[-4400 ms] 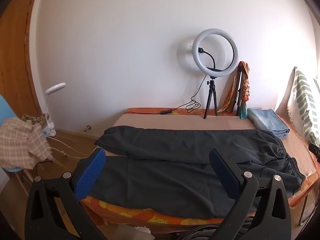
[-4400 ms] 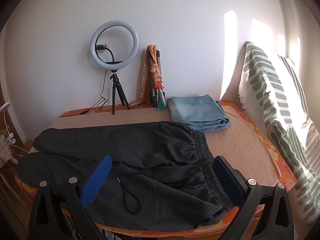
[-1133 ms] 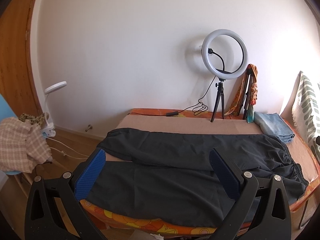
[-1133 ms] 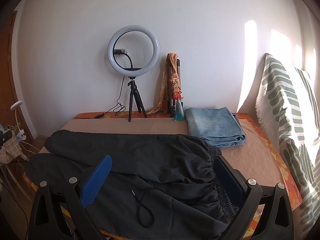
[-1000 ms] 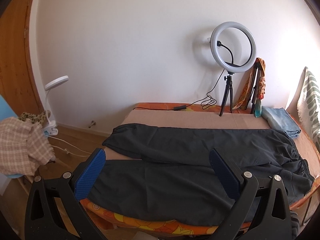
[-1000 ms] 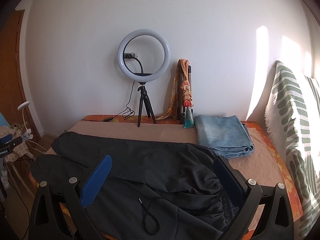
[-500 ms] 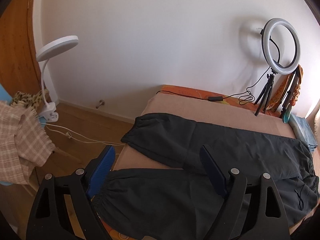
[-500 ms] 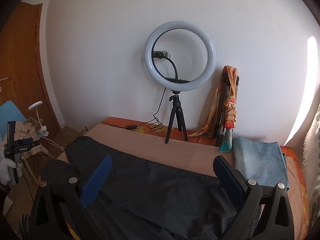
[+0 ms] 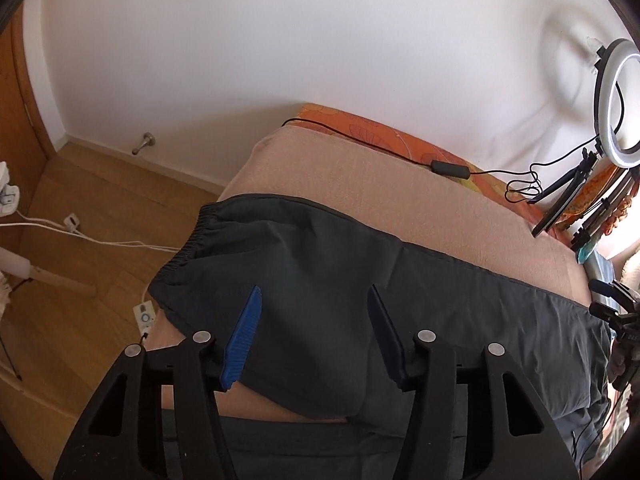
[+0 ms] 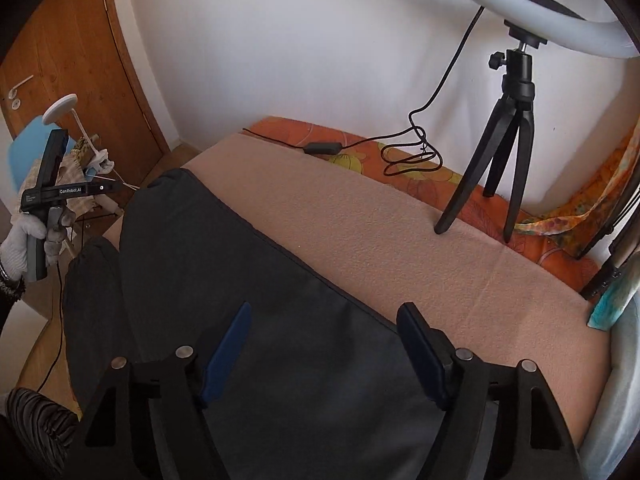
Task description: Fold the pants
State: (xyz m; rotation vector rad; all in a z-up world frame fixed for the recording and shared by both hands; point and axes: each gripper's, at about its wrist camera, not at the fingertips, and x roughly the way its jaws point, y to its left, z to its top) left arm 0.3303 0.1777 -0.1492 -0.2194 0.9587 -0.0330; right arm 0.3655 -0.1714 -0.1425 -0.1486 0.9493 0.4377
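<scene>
The pants (image 9: pixel 320 280) lie spread flat on the tan blanket (image 9: pixel 380 184) of the bed, legs side by side; the left wrist view shows the elastic cuff (image 9: pixel 188 248) of the far leg near the bed's end, the wood floor (image 9: pixel 80 248) with white cables, and the ring light (image 9: pixel 618 96) small at the right edge; the right wrist view shows the tripod (image 10: pixel 500 148) of that light close up, a wooden door (image 10: pixel 72 64), and a gloved hand (image 10: pixel 24 240) holding the left gripper's handle at the far left; the left gripper (image 9: pixel 316 292) hangs over the far leg just inside the cuff, fingers spread, nothing between them; the right gripper (image 10: pixel 324 312) hangs over the same leg further along, by its far edge, fingers also spread and bare.
</scene>
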